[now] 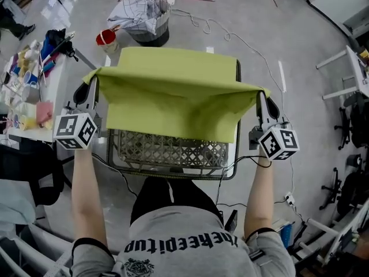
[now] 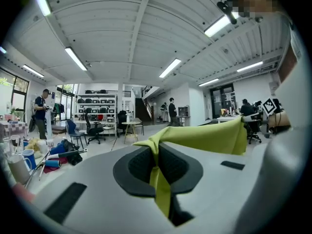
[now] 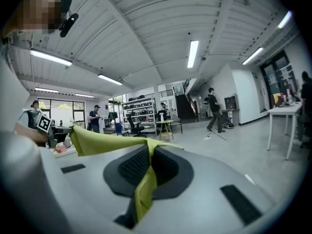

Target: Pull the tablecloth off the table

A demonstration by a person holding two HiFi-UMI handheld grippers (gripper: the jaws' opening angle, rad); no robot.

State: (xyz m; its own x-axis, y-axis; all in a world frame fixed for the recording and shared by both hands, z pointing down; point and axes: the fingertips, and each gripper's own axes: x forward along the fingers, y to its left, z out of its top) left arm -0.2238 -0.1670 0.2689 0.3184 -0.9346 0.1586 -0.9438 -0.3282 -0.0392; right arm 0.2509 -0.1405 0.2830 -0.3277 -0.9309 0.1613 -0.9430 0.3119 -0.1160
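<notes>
The yellow-green tablecloth point(image 1: 173, 91) hangs stretched between my two grippers, lifted above the small table point(image 1: 173, 154), whose metal mesh top shows under the cloth's near hem. My left gripper point(image 1: 91, 88) is shut on the cloth's left corner, and my right gripper point(image 1: 262, 97) is shut on the right corner. In the left gripper view the tablecloth point(image 2: 204, 138) runs off to the right from the pinched fold at the left gripper point(image 2: 156, 167). In the right gripper view the tablecloth point(image 3: 97, 140) runs off to the left from the right gripper point(image 3: 148, 167).
A bin lined with checked cloth point(image 1: 144, 19) and a red cup point(image 1: 105, 37) stand on the floor beyond the table. A cluttered side table point(image 1: 29, 79) is at the left. Cables point(image 1: 230, 36) trail across the floor. Office chairs point(image 1: 346, 189) stand at the right.
</notes>
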